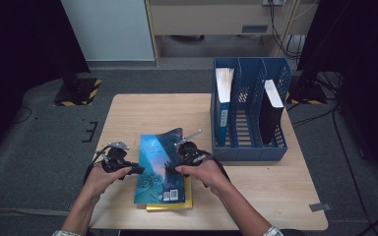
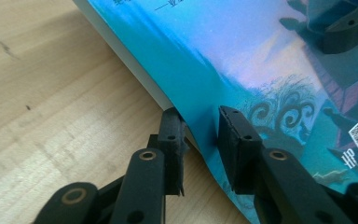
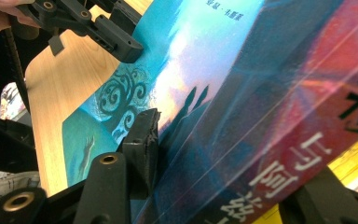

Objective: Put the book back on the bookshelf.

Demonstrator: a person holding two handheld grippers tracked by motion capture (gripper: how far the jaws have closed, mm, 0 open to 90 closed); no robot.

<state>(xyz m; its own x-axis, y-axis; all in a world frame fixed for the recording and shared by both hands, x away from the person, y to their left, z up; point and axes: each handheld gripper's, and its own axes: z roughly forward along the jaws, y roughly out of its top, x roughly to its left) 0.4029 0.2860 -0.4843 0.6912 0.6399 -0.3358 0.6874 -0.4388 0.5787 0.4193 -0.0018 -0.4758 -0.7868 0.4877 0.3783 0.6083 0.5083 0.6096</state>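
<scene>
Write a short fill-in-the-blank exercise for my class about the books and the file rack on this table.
1. The blue book lies on top of a ____ book.
2. The left gripper and the right gripper each have jaws set on either side of an edge of the ____ book.
3. The blue file rack stands at the table's far ____ corner in the high view.
4. The rack's middle compartment is ____.

Missing words: yellow; blue; right; empty
</scene>
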